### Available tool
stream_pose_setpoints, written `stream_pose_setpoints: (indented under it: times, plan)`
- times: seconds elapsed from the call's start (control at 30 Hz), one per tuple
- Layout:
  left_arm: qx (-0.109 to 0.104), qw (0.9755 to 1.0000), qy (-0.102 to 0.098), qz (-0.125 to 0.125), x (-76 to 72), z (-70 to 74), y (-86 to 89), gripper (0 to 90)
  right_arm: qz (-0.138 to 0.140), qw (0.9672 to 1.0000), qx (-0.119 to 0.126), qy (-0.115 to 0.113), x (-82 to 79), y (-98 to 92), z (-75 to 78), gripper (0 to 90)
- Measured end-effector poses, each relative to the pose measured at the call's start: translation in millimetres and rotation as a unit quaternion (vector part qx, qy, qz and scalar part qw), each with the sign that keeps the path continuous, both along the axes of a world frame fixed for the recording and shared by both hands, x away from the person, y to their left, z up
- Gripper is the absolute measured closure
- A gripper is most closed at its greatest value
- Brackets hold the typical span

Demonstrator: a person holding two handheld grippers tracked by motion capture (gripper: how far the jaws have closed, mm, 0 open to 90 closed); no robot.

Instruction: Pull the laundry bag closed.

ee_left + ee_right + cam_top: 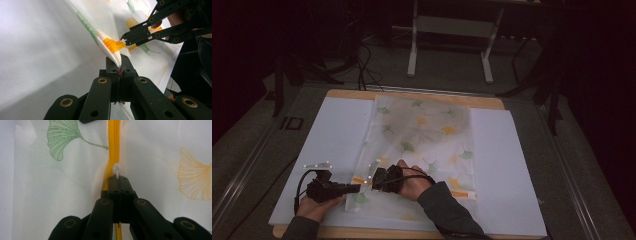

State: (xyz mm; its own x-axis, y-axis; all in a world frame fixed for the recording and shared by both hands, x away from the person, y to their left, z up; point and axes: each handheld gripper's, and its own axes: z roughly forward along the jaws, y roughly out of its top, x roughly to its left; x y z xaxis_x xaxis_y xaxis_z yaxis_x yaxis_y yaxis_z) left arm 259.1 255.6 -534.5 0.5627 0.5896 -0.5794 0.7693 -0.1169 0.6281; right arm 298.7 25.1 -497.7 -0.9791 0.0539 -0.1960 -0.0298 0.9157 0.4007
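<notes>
A: What was that pale thing on the worktop?

B: A flat, rectangular mesh pouch, thin and see-through, printed with green and orange fan-shaped leaves. It lay on a white sheet covering the wooden worktop, near the middle, its near end by the person's hands.

A: And the weave?

B: Fine and gridded, like netting. An orange zip ran across the near end of it.

A: How were the left tongs set?

B: Pressed together on the corner of the pouch, lifting the fabric into a soft ridge beside the orange end of the zip.

A: And the right tongs?

B: Closed on the small white zip pull, jaws tight together, right on the zip line.

A: Anything inside the pouch?

B: I couldn't tell; it lay flat.
</notes>
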Motion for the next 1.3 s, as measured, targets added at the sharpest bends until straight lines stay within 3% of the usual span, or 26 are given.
stream_pose_setpoints:
  times: [1.3]
  plan:
    - [-0.002, 1.0000, -0.002, 0.007, -0.9, 0.7, 3.9, 88.8, -0.030, 0.9995, -0.002, 0.003, 2.3, -47.6, -3.3, 90.0]
